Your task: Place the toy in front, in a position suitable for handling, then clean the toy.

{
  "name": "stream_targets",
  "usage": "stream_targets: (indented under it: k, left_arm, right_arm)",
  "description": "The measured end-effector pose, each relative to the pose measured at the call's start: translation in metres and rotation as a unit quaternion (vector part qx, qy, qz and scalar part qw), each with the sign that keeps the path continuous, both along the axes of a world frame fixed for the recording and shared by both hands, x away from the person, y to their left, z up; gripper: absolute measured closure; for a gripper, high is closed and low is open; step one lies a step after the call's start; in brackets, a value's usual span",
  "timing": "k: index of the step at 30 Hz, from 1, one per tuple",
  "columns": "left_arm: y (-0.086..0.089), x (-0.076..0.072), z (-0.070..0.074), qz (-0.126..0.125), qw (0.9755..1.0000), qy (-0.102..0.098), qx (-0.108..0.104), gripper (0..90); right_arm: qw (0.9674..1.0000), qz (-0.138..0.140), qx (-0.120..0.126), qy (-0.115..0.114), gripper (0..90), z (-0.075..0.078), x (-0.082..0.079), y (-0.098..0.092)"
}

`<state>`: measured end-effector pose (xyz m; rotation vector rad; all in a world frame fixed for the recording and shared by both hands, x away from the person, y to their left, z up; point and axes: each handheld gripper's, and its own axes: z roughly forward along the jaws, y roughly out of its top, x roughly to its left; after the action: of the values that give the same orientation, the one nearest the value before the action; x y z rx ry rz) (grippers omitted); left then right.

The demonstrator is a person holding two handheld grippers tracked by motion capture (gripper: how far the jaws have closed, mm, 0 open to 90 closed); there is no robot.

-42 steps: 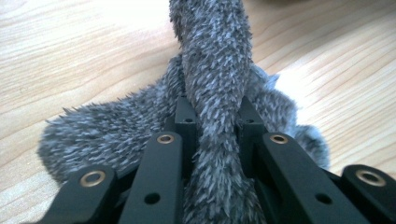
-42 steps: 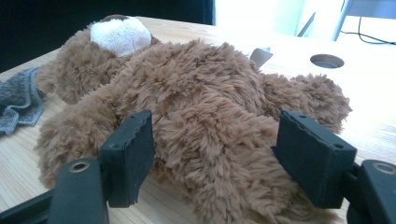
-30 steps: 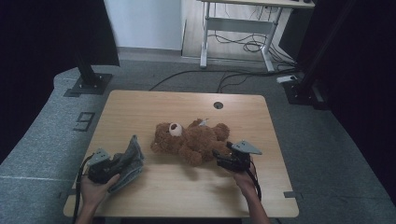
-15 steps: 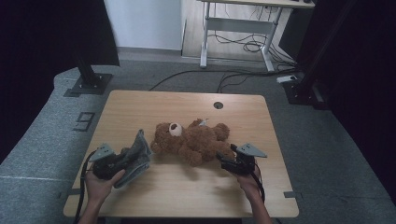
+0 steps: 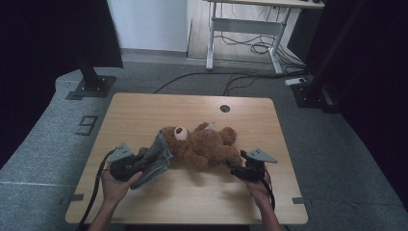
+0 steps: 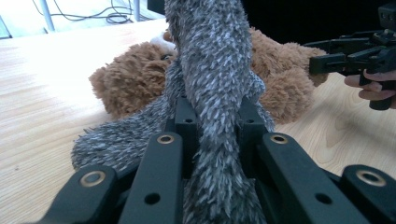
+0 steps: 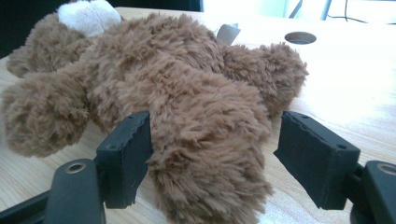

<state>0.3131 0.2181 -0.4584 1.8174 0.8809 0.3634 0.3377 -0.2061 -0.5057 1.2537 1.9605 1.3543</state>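
A brown teddy bear (image 5: pixel 204 144) lies on its back in the middle of the wooden table (image 5: pixel 144 110), its white muzzle (image 5: pixel 181 132) turned up. My left gripper (image 5: pixel 139 164) is shut on a grey fuzzy cloth (image 5: pixel 158 155), whose upper end rests against the bear's head. In the left gripper view the cloth (image 6: pixel 215 79) rises between the pressed jaws of the left gripper (image 6: pixel 215 109), and the bear (image 6: pixel 135 79) lies behind it. My right gripper (image 5: pixel 232 166) is at the bear's lower leg. In the right gripper view the right gripper (image 7: pixel 215 123) straddles that leg (image 7: pixel 205 154) with its jaws open; the right pad (image 7: pixel 313 158) is clear of the fur.
A round cable hole (image 5: pixel 224 108) sits near the table's far edge. Bare tabletop lies in front of the bear and to the far left. A white-legged desk (image 5: pixel 245 29) and floor cables (image 5: pixel 250 79) stand beyond the table, with black stand bases (image 5: pixel 90 86) at both sides.
My left gripper has carried the grey cloth right and slightly up, so that it now meets the bear's head. The right gripper has stayed at the leg.
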Motion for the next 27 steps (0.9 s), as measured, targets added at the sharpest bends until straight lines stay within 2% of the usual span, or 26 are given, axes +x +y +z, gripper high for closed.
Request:
stream_targets:
  k: [3,8,9,12,14,15,16,18,19,21,23,27]
  left_arm:
    - [-0.006,0.003,0.0,-0.009,1.0,0.001,-0.005,76.4]
    - [-0.02,0.009,0.002,-0.026,0.9996,0.004,-0.008,76.0]
    - [-0.03,0.014,0.002,-0.038,0.9992,0.008,-0.012,76.0]
    - [-0.039,0.017,0.003,-0.044,0.9989,0.007,-0.01,76.0]
    - [-0.052,0.021,0.005,-0.055,0.9984,0.007,-0.011,76.0]
    - [-0.064,0.025,0.007,-0.064,0.9979,0.006,-0.009,75.7]
    - [-0.064,0.025,0.007,-0.064,0.9979,0.006,-0.009,75.6]
    - [-0.081,0.033,0.01,-0.077,0.997,0.007,-0.005,75.6]
    - [-0.081,0.033,0.01,-0.077,0.997,0.007,-0.005,75.5]
    - [-0.095,0.04,0.01,-0.089,0.9959,0.016,-0.006,75.5]
    - [-0.107,0.045,0.009,-0.097,0.9951,0.02,0.003,75.5]
    - [-0.127,0.052,0.01,-0.116,0.9927,0.032,-0.008,75.3]
  right_arm:
    - [1.0,-0.008,-0.003,0.0,26.5,-0.003,0.001,-0.001]
    - [1.0,-0.003,0.001,0.006,26.7,-0.005,0.002,-0.001]
    - [1.0,-0.002,0.003,0.008,26.8,-0.005,0.002,-0.001]
    - [0.9999,-0.001,0.005,0.01,27.1,-0.007,0.003,-0.002]
    - [0.9999,0.002,0.01,0.013,27.7,-0.01,0.004,-0.002]
    - [0.9998,0.0,0.012,0.014,29.0,-0.011,0.005,-0.002]
    - [0.9998,0.0,0.012,0.014,29.0,-0.011,0.005,-0.002]
    - [0.9997,0.005,0.016,0.016,31.9,-0.013,0.007,0.0]
    - [0.9997,0.007,0.016,0.017,32.6,-0.014,0.007,0.001]
    - [0.9997,0.011,0.015,0.017,33.8,-0.015,0.007,0.001]
    - [0.9996,0.015,0.014,0.018,37.5,-0.016,0.008,0.003]
    - [0.9997,0.02,0.005,0.009,48.6,-0.017,0.007,0.005]
